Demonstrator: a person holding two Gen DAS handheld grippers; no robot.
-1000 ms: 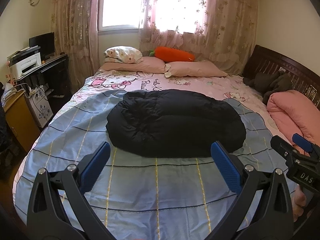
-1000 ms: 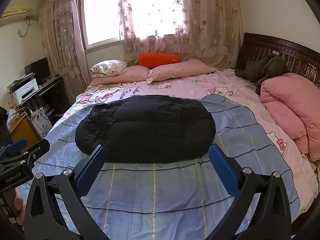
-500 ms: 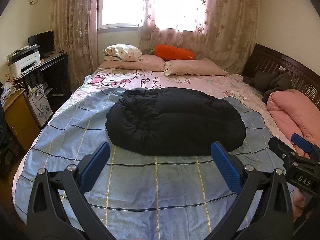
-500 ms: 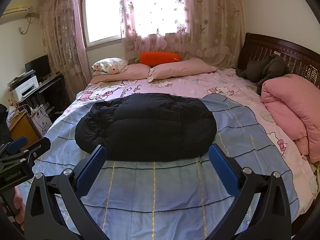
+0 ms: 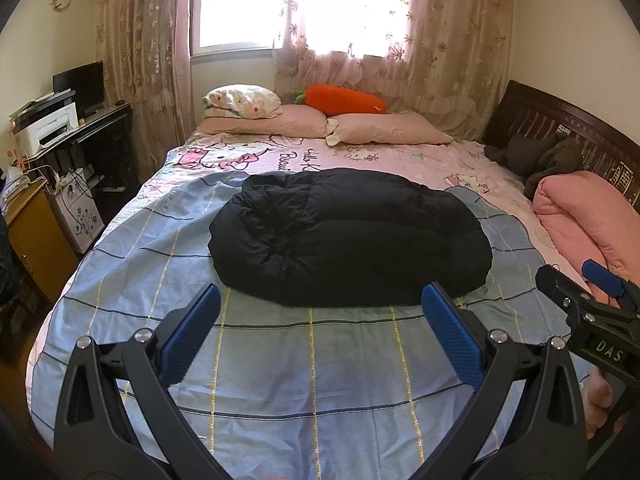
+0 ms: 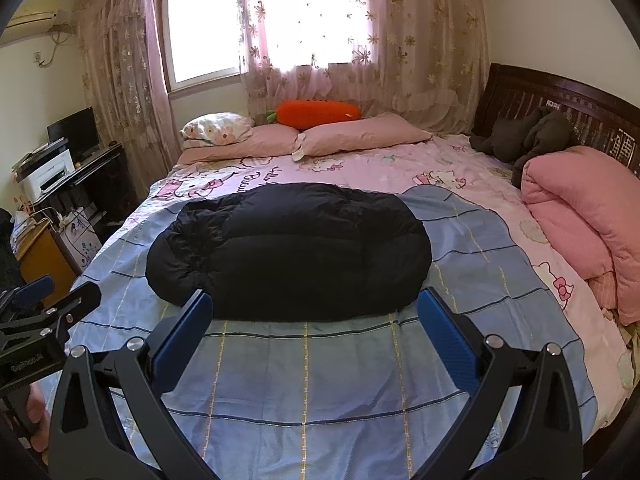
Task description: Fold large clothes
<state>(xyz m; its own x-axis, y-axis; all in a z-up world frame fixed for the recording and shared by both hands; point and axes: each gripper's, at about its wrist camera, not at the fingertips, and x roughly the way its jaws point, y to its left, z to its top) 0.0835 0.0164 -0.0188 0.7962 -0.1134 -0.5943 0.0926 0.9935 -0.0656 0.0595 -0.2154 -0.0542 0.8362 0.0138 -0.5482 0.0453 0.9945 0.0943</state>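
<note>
A black puffy jacket (image 5: 348,236) lies folded into a thick oval bundle in the middle of the bed, on a blue checked sheet (image 5: 312,364); it also shows in the right wrist view (image 6: 288,256). My left gripper (image 5: 320,300) is open and empty, held above the sheet just short of the jacket's near edge. My right gripper (image 6: 314,306) is open and empty, at about the same distance from the jacket. Each gripper shows at the edge of the other's view, the right one (image 5: 580,292) and the left one (image 6: 52,300).
Pink pillows (image 5: 384,130) and an orange carrot cushion (image 5: 344,100) lie at the far end. A folded pink quilt (image 6: 580,220) and dark clothes (image 6: 524,136) lie along the wooden headboard on the right. A desk with a printer (image 5: 48,128) stands left of the bed.
Both grippers have risen and tilted slightly, so the jacket sits a little lower in both views. Both stay open and the jacket has not moved.
</note>
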